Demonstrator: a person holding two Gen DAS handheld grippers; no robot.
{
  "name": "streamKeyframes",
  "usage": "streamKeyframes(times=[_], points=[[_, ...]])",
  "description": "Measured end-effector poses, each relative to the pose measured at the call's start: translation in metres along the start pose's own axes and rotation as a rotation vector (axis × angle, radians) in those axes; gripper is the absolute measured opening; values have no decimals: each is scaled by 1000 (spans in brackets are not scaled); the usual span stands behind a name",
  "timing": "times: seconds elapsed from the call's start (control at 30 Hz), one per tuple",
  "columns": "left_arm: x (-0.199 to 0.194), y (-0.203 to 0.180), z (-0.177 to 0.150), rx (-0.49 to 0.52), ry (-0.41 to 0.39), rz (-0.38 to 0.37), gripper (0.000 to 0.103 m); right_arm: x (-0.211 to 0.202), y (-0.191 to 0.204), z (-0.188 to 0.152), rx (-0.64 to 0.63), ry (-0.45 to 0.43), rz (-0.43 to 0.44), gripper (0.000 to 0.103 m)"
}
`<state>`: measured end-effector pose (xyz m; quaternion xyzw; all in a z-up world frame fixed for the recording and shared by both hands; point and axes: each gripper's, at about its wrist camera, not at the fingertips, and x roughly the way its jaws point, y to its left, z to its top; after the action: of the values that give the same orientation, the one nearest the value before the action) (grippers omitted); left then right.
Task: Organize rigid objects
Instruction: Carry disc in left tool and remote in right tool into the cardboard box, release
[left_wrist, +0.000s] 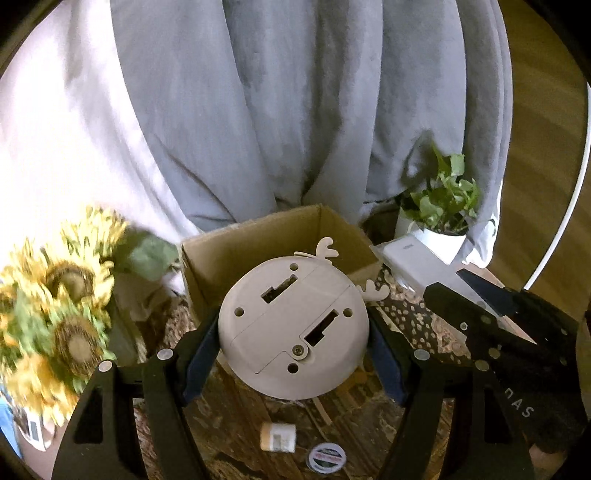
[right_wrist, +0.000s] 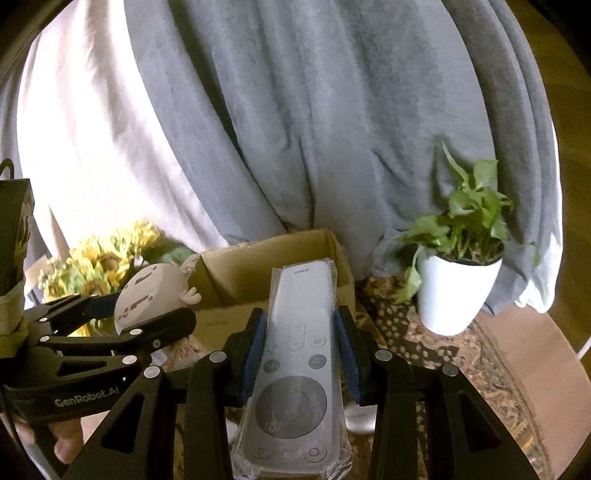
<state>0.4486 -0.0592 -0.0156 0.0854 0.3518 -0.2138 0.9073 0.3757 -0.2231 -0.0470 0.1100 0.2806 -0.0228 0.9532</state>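
- My right gripper (right_wrist: 299, 354) is clamped on the plastic-wrapped remote (right_wrist: 295, 369); the slick wrap could let it slide out.
- My left gripper (left_wrist: 293, 343) pinches the round antlered gadget (left_wrist: 293, 325) by its curved rim; it might pop free.
- Both hang just short of the cardboard box (left_wrist: 280, 240); they could collide.

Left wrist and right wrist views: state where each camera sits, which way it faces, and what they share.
Left wrist: on the left tongs, facing forward at the round antlered gadget they grip; the right tongs show at right.
Right wrist: on the right tongs, facing forward at the wrapped remote they grip; the left tongs show at left.
Shared: cardboard box, potted plant, sunflowers, grey curtain.
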Motion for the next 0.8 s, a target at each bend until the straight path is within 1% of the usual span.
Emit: streamKeyframes(times=[0.13,0.37,0.5,0.67,0.8], points=[[11,10,16,0,15,0,74,11,4,12,9,-3,-4,39],[37,31,44,9,75,-12,74,37,7,39,49,4,6,39],[54,40,59,29,112,-15,74,55,3,52,123,28,30,39],[74,48,70,25,165,-30,74,81,-7,62,257,74,74,39],[93,58,78,11,217,-33,74,98,-9,66,320,89,70,39]])
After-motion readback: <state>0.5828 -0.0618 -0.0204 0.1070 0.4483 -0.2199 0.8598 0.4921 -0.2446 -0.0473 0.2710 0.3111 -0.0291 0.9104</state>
